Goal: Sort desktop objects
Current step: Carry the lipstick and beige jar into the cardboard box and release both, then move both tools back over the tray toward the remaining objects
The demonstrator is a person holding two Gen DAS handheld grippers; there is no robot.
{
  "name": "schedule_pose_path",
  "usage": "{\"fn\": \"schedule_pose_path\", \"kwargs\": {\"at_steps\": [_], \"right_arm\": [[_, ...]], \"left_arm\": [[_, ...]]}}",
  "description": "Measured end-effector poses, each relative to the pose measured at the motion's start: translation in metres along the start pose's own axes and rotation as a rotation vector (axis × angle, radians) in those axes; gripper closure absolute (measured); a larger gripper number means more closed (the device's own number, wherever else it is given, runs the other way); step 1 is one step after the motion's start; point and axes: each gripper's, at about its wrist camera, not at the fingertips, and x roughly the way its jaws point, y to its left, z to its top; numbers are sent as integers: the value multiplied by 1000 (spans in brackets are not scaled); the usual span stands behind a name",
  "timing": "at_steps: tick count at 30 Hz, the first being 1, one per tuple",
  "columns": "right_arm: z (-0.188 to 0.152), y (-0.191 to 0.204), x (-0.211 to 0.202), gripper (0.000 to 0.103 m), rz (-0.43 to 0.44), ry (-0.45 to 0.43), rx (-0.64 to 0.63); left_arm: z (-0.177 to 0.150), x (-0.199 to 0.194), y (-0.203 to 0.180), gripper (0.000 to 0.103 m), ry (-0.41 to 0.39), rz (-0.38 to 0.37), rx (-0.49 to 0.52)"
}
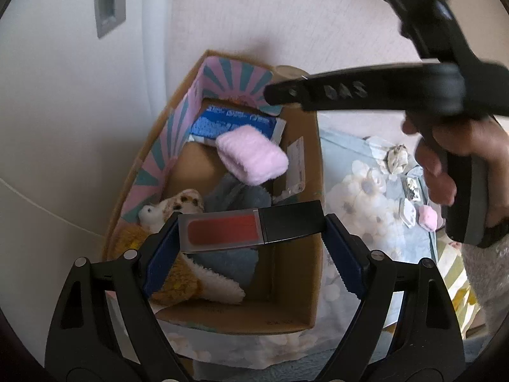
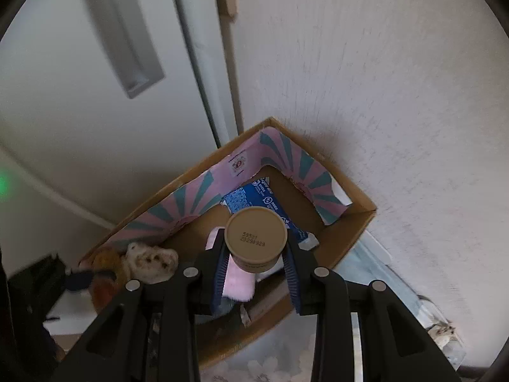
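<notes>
While one cardboard box (image 1: 299, 302) sits below, the left gripper (image 1: 251, 229) clamps one red lip-gloss tube (image 1: 248, 230) crosswise above it; the right gripper (image 2: 256, 256) clamps one tan jar (image 2: 256, 238) over the box. Inside lie one pink pad (image 1: 251, 156), one blue packet (image 1: 235, 124) and two plush toys.

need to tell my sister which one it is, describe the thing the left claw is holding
Start at the cardboard box with the pink-and-teal striped lining. Just above it, the left claw grips a flat lip gloss tube sideways: clear half showing red, square black cap, unlike the fluffy things below.
</notes>
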Motion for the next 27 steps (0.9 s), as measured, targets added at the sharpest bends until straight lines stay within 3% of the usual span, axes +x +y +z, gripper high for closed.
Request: {"fn": "schedule_pose_path", "kwargs": {"at_steps": [8,10,11,13,23,27], "right_arm": [[6,-3,26,72,-45,60,51],[5,-6,28,48,-61,80,70],[3,-8,26,43,-59,68,86],[0,-14,16,33,-67,22,128],[-29,-38,-27,32,-35,-47,238],[-42,-33,-51,32,-71,-75,231]], "left_arm": [[0,11,0,17,40,5,-4],[0,14,1,9,71,27,-27],[0,16,2,1,81,31,-37],[0,11,3,0,62,25,-47],[1,-8,-2,0,31,22,-40],[4,-15,-10,0,16,16,-20]]}}
